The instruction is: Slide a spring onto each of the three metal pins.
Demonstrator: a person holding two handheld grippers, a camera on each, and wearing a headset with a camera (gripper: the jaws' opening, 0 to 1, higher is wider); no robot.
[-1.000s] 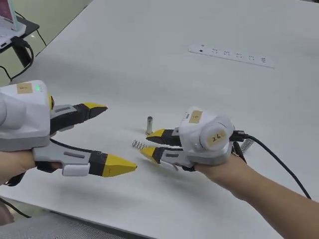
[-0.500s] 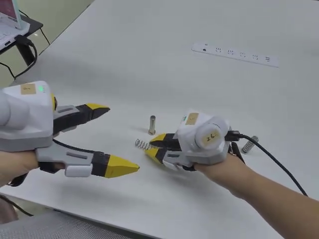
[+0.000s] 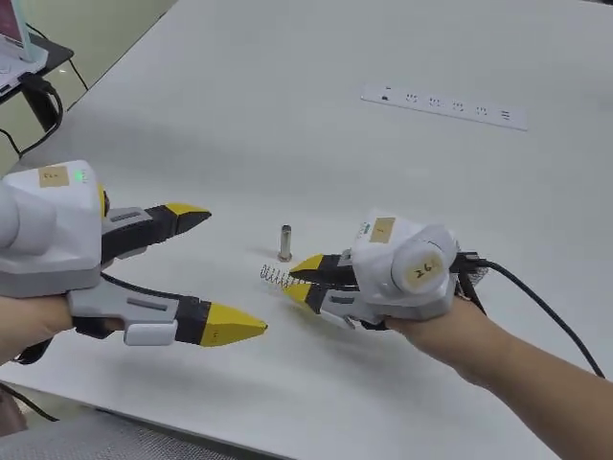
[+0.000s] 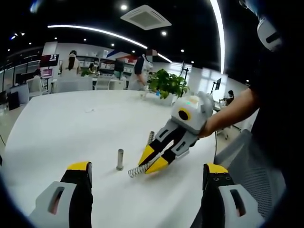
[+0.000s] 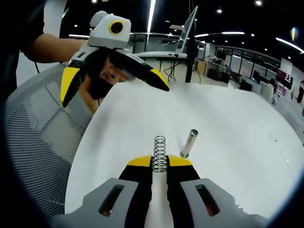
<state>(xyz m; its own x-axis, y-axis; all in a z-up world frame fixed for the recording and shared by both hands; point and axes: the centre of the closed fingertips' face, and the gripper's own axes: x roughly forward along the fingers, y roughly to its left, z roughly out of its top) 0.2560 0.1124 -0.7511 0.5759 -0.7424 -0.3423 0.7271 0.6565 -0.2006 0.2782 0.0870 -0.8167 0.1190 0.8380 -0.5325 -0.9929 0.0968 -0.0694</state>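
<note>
– So, what surrounds the work?

– A white power strip (image 3: 445, 105) lies well back on the surface (image 3: 239, 115), far from both tools. A black cable (image 3: 546, 311) trails from the rear of the right claw (image 3: 300, 278) across the person's forearm. Seen from the right gripper view, the left claw (image 3: 235, 270) hangs beyond the work, facing it.

– And the spring?

– The right claw is pressed together on one end of the spring (image 3: 273, 276), which juts straight out past the yellow tips. An upright metal pin (image 3: 285, 242) stands just beside the spring's free end, apart from it. Whether the spring touches the surface cannot be told. The left claw is spread wide and holds nothing, its tips pointing toward the spring from the opposite side.

– The setting?

– A plain white surface in an open-plan office: strip lights overhead, a potted plant (image 4: 166, 83) and distant people behind, a grey mesh chair (image 5: 42, 137) at the surface's near edge.
</note>
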